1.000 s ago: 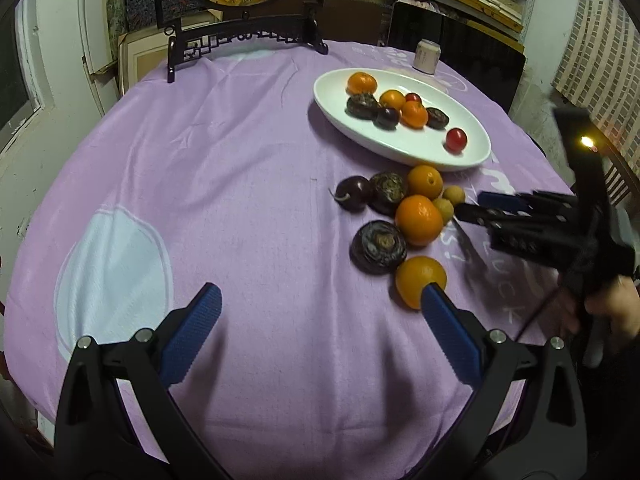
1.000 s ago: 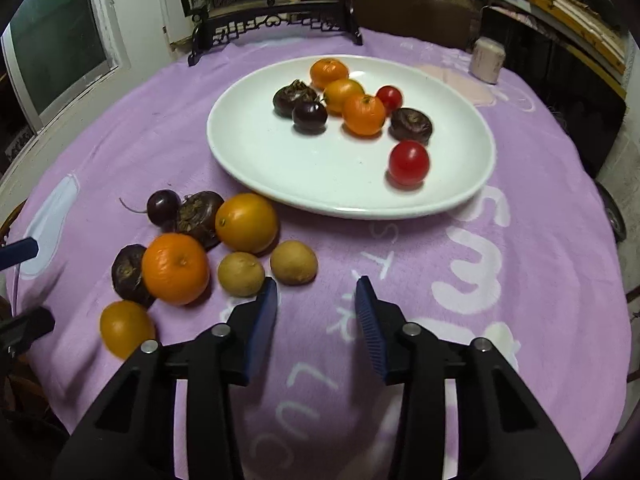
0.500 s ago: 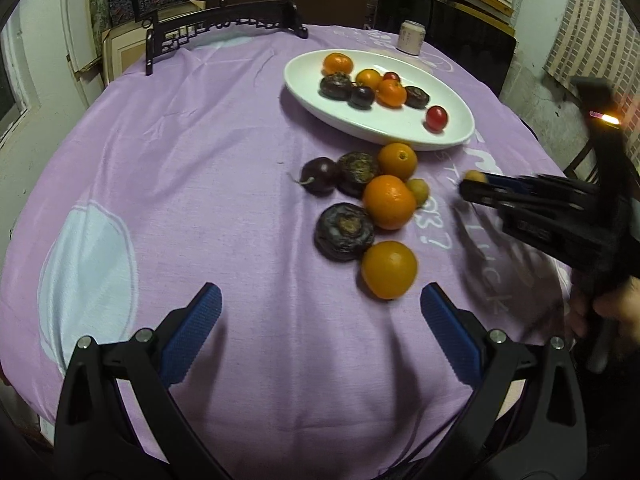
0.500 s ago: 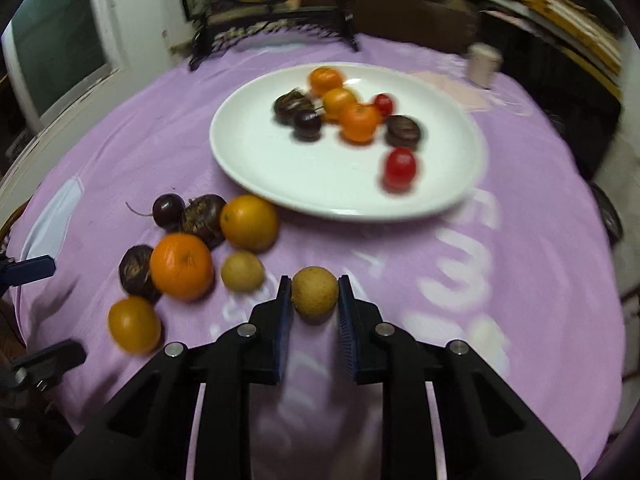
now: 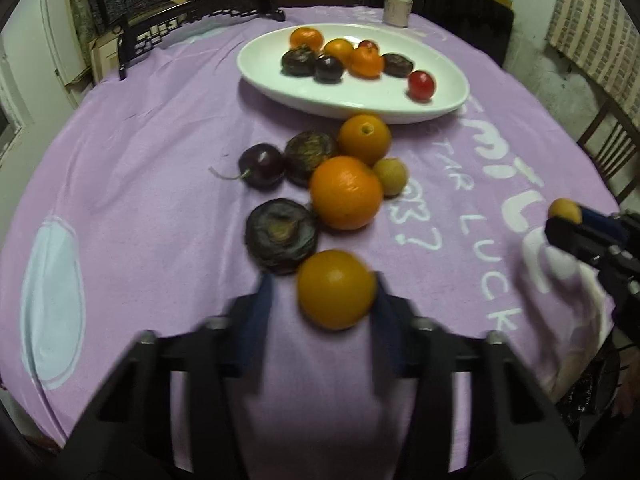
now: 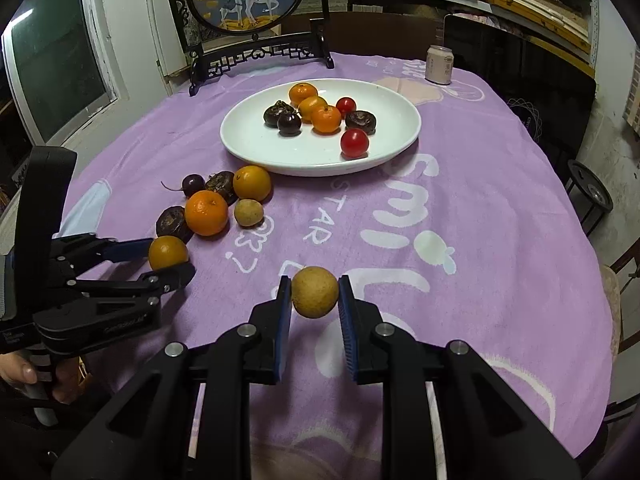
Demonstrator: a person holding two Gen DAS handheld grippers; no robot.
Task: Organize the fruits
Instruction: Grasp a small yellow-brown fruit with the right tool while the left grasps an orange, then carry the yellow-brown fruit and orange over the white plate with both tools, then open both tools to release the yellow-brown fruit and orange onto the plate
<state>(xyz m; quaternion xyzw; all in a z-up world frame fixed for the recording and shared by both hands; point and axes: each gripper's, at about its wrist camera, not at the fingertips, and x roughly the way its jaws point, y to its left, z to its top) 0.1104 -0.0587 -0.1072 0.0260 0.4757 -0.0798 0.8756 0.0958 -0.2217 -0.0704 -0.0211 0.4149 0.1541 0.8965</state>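
Purple cloth covers the surface [image 5: 140, 160]. Left wrist view: my left gripper [image 5: 320, 300] has its jaws apart around the nearest orange [image 5: 336, 289], right pad touching or nearly so, left pad with a gap. Frame is blurred, so I can't call contact for sure. Rest of the loose pile sits at 12 o'clock from it: dark fruit [image 5: 282, 234], big orange [image 5: 346, 192], second orange [image 5: 365, 139], small yellow-brown fruit [image 5: 390, 176], dark cherry-like one [image 5: 262, 166]. White plate [image 5: 280, 80] further out at 12, already holding several fruits. Right gripper at 3 o'clock.

Right wrist view: my right gripper [image 6: 314, 300] is clamped on a yellow-brown round fruit [image 6: 314, 292], lifted off the cloth by the look of it. Plate at 12 o'clock, well apart. Left gripper at 9 o'clock, straddling its orange on the cloth.

My read: mid-task, two picks in parallel, right one carrying, left one about to grip. Next: close left on the orange, lift clean of the dark fruit beside it. Carry right to 12, release on bare plate near the front rim, low, so it doesn't roll.
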